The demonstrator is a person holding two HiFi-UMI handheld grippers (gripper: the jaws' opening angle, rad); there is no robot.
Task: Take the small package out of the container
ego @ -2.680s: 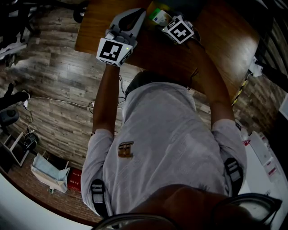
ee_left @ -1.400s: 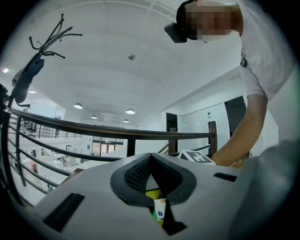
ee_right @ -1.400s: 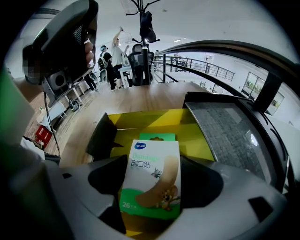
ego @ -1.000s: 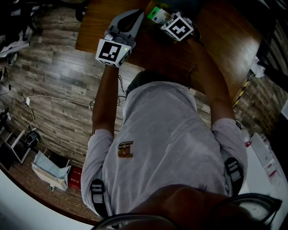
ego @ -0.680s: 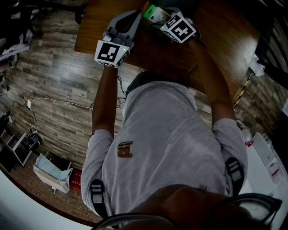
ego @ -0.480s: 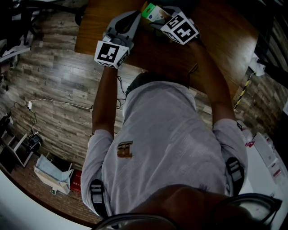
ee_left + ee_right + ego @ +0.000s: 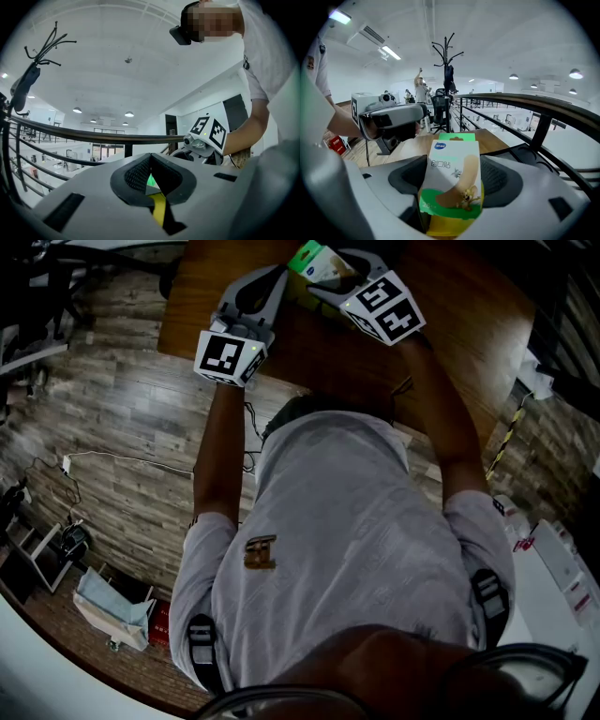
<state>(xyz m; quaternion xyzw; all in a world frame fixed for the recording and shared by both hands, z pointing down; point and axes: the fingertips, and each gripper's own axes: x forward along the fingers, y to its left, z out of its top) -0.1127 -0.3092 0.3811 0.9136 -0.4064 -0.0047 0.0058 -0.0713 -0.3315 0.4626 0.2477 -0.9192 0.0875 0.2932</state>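
The small package (image 7: 313, 259) is a white and green box with a cartoon print, and it fills the middle of the right gripper view (image 7: 452, 183). My right gripper (image 7: 330, 276) is shut on it and holds it above the wooden table (image 7: 469, 324). A yellow piece (image 7: 443, 229) shows just under the package. My left gripper (image 7: 277, 279) sits close beside it on the left. In the left gripper view its jaws (image 7: 151, 176) are pressed on a thin yellow edge (image 7: 159, 211), apparently the container, with green behind. The rest of the container is hidden.
The person's torso and arms fill the middle of the head view. Wood plank floor (image 7: 122, 427) with a white cable (image 7: 122, 457) lies left of the table. A dark railing (image 7: 534, 112) and a coat stand (image 7: 447, 70) are beyond the table.
My right gripper has risen and shifted slightly left with the package, whose green end now stands higher at the frame's top. The left gripper has barely moved.
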